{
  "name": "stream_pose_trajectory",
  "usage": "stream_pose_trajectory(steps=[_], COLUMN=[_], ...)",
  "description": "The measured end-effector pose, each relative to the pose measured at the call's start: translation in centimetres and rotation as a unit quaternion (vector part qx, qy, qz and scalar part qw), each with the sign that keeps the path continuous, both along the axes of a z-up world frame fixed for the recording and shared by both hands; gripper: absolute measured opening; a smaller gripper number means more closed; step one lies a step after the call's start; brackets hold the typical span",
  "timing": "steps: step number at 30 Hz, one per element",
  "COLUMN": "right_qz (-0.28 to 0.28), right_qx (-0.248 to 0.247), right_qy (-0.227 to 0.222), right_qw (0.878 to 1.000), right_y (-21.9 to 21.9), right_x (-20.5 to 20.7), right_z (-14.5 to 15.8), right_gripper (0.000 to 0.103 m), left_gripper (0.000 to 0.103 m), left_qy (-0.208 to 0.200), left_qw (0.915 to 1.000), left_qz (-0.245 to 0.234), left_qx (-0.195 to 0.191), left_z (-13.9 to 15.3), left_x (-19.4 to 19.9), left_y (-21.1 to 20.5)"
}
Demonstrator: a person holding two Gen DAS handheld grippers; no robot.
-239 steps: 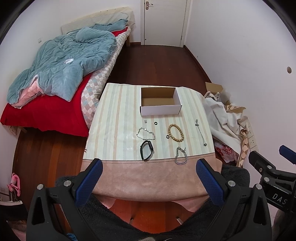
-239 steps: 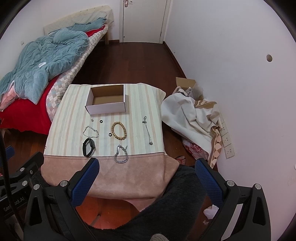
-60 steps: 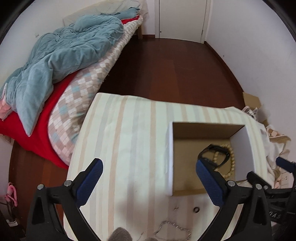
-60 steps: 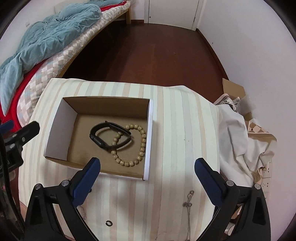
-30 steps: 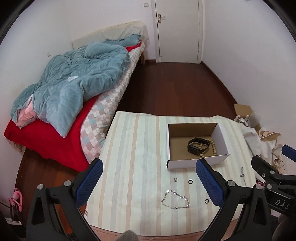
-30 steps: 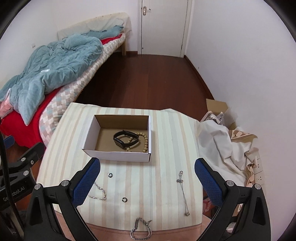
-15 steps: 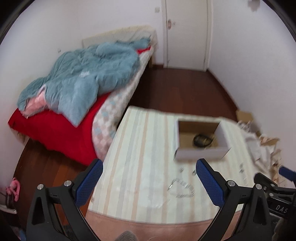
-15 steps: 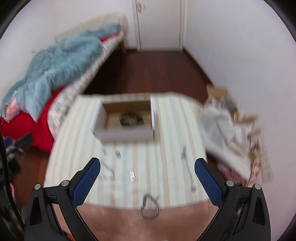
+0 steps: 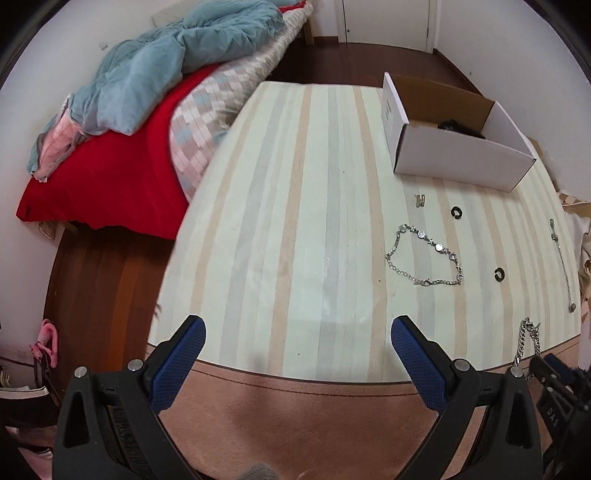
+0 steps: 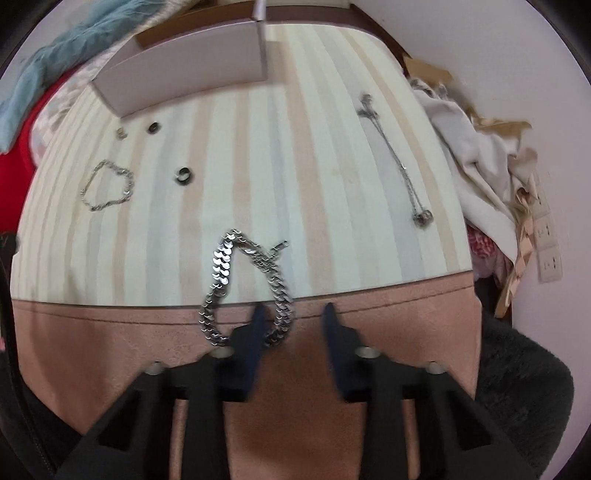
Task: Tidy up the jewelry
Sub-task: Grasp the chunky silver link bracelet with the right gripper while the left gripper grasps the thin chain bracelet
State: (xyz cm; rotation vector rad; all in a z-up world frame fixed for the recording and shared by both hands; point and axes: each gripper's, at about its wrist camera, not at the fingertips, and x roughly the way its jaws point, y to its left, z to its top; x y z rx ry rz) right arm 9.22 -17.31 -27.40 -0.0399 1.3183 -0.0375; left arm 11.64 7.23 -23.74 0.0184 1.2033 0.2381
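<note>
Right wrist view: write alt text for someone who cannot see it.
The right gripper points down at a chunky silver chain bracelet at the near edge of the table, its jaws just closing with one strand between them, a gap showing. Farther off lie two dark rings, two thin chains and a white box.

Teal blanket [image 9: 177, 55] on red-sheeted bed [image 9: 107, 177] — white door [image 9: 384, 18] beyond.

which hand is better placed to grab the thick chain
Right: its gripper is right at the thick chain on the table's near edge. The left gripper hovers open over bare cloth, well off to the side.
</note>
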Motion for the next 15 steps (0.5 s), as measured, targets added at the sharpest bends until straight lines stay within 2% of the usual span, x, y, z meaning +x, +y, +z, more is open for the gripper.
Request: stream_pose_trajectory(steps=[3,7,10,12,15], right_qz=[-0.004,-0.026,-0.034,-0.037,-0.040], right_qx=[0.005,0.011,0.013,0.016,0.023], right_qy=[-0.009,-0.029,-0.039,-0.042,-0.041], right_qw=[1.000,0.999,0.999,0.998,0.998], right_y=[-0.3,-2.4,-3.3,-3.7,-3.7], right_x=[0.2,2.2,3.8,4.5,5.3], right_z=[-0.2,0.6,1.1,1.3,1.6], right_gripper=[0.008,0.008,0.008,0.008,0.008], left_gripper=[0.102,0.102,0.102,0.096,0.075], left_qy=[0.008,0.015,0.031,0.043,0.058], left_qw=[0.9996,0.9961,0.9941,0.9938,0.9926], left_qz=[0.007,0.017,0.005,-0.015,-0.042], left_qx=[-0.025,-0.086,-0.104,-0.102,-0.098], left_z=[-0.7,-1.7,-3.0,-3.9,-5.0], left_x=[1.0,3.5,5.3,6.5,7.7], left_y=[0.3,0.9,0.4,-0.6,-2.0])
